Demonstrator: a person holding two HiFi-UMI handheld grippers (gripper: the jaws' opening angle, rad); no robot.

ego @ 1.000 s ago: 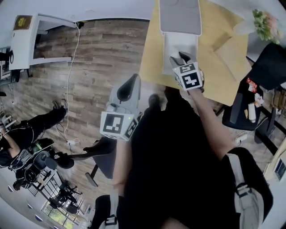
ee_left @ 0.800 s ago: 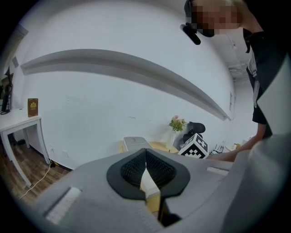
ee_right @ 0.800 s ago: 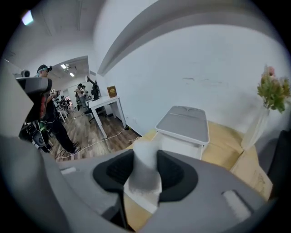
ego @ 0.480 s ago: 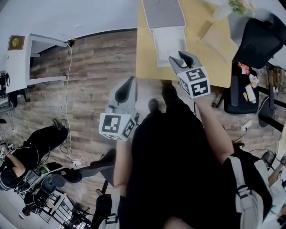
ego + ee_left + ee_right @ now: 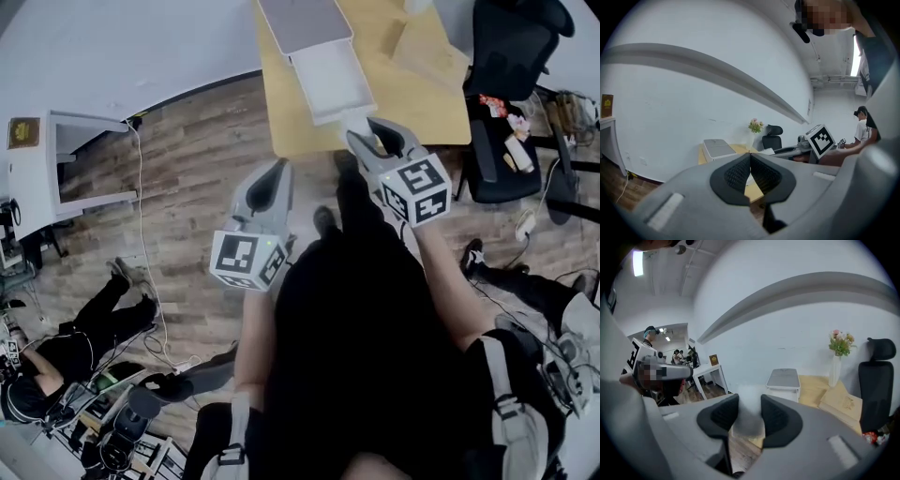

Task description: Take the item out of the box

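In the head view the wooden table [image 5: 412,103] fills the 12 to 1 o'clock part of the picture, and the white box [image 5: 328,80] lies on it near its front edge, open tray toward the person, grey lid beyond. The right gripper [image 5: 370,134] hangs over that front edge, its tips pointing toward the box at about 11 o'clock and just clear of the tray. The left gripper [image 5: 272,178] is off the table, at about 8 o'clock from the right one, over the plank floor [image 5: 187,159], well apart from the box. In the left gripper view the left gripper [image 5: 750,157] has its black pads pressed together at the tips with nothing between them; the box [image 5: 717,148] sits on the table beyond, at about 10 o'clock from the tips. In the right gripper view the right gripper [image 5: 749,401] is closing on the item [image 5: 748,420], a pale, blurred white thing that fills the gap from pad to pad, clamped between the jaws and out of the box. The box [image 5: 783,379] stands apart from it on the table at about 1 o'clock, with a vase of flowers [image 5: 839,352] and a black office chair [image 5: 876,380] farther off at 2 to 3 o'clock.
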